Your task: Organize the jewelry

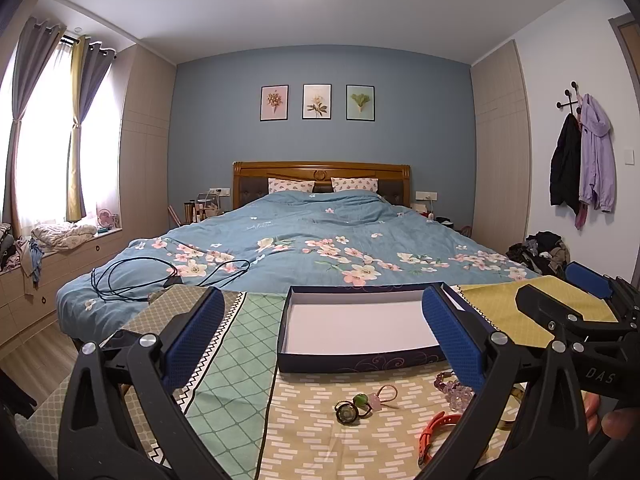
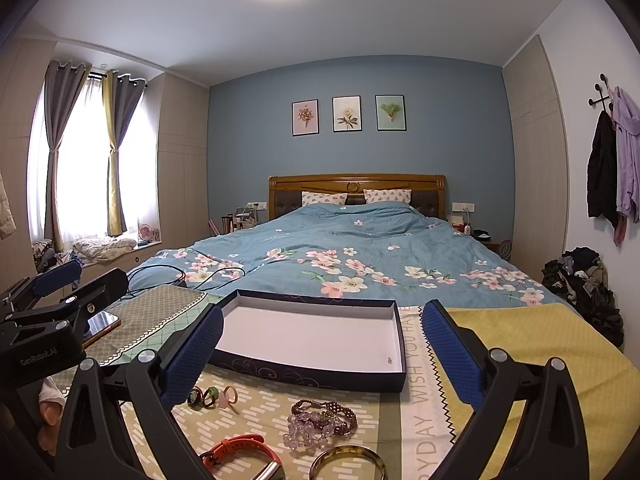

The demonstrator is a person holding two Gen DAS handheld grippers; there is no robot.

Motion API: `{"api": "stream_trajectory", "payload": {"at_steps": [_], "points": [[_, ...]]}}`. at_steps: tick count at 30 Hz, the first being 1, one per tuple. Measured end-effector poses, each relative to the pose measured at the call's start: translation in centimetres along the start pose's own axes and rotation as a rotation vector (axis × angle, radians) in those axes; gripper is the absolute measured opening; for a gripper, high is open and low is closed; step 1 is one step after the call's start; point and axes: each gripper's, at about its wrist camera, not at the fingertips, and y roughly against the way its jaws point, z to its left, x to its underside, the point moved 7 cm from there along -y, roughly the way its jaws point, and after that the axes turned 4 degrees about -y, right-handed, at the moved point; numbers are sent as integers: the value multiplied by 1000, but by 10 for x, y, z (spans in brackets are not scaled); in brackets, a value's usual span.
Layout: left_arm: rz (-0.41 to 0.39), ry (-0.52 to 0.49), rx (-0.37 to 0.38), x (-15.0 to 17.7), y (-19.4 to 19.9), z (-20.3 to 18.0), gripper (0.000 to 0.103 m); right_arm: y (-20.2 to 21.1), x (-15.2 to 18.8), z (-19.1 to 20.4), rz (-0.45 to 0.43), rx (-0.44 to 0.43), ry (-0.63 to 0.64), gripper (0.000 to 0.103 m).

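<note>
On the patchwork cloth [image 2: 304,412] before the bed, rings [image 2: 212,395], beaded bracelets [image 2: 320,420], an orange strap [image 2: 240,454] and a bangle [image 2: 348,466] lie just short of the empty navy cardboard box [image 2: 312,376], and both the left gripper [image 1: 320,340] and right gripper [image 2: 320,352] gape wide, so the small rings could slip from the pads.

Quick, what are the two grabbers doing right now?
Left hand-held gripper: open, holding nothing.
Right hand-held gripper: open, holding nothing.
</note>
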Motion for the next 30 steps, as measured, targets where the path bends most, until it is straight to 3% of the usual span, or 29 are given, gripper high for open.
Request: {"api": "stream_trajectory", "payload": {"at_steps": [25, 30], "points": [[36, -9, 36, 15, -14, -6, 97, -4, 0, -6, 31, 1, -7, 96], [78, -25, 97, 22, -21, -13, 97, -8, 3, -13, 80, -13, -5, 96]]}}
